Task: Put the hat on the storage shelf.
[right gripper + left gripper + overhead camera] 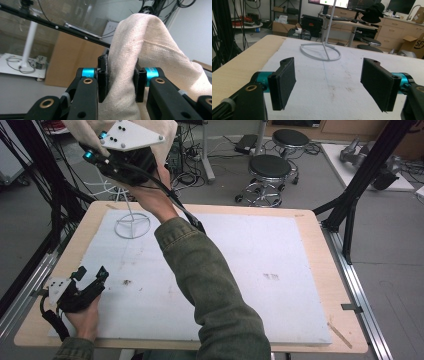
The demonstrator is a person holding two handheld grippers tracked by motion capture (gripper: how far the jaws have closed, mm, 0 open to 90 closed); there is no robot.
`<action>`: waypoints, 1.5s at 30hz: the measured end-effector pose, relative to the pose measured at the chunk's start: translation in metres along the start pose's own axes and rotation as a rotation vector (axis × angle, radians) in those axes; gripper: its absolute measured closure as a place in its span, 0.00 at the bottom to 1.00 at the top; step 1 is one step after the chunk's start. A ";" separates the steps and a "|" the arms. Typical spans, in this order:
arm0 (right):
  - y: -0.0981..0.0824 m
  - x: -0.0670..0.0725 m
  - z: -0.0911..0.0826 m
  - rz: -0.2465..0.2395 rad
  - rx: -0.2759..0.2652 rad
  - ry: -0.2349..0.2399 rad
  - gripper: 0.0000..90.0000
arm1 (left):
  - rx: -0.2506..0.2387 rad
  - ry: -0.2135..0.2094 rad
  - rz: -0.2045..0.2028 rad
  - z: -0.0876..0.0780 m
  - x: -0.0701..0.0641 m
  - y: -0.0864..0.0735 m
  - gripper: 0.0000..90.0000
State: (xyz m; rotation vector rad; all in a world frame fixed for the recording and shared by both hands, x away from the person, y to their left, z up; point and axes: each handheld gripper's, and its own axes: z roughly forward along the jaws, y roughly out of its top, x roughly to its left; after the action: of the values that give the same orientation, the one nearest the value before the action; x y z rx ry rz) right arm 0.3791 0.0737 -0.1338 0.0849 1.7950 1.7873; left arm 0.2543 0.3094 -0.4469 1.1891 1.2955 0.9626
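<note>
My right gripper (102, 150) is raised high above the table's far left, over a white wire stand (132, 224). It is shut on a fold of cream cloth (140, 62), which bulges up between its jaws (121, 82) and spills to the right. The cloth (165, 132) shows behind the gripper in the high view. My left gripper (92, 275) rests open near the table's front left corner, nothing between its pads (282, 83). In the left gripper view it (329, 85) faces the wire stand (322, 51) across the white board.
A white foam board (250, 265) covers most of the wooden table (320, 245). Black frame posts (370, 170) stand at the right, cables hang at the left. Two round stools (270, 170) sit on the floor beyond the table.
</note>
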 end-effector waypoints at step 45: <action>-0.124 0.034 0.009 0.219 0.162 0.117 0.69 | -0.001 0.005 0.005 0.000 -0.001 0.000 0.31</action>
State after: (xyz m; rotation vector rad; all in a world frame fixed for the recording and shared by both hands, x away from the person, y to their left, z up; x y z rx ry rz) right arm 0.4000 0.0854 -0.2608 0.2556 2.0814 1.8237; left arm 0.2542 0.3087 -0.4468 1.1905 1.2962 0.9702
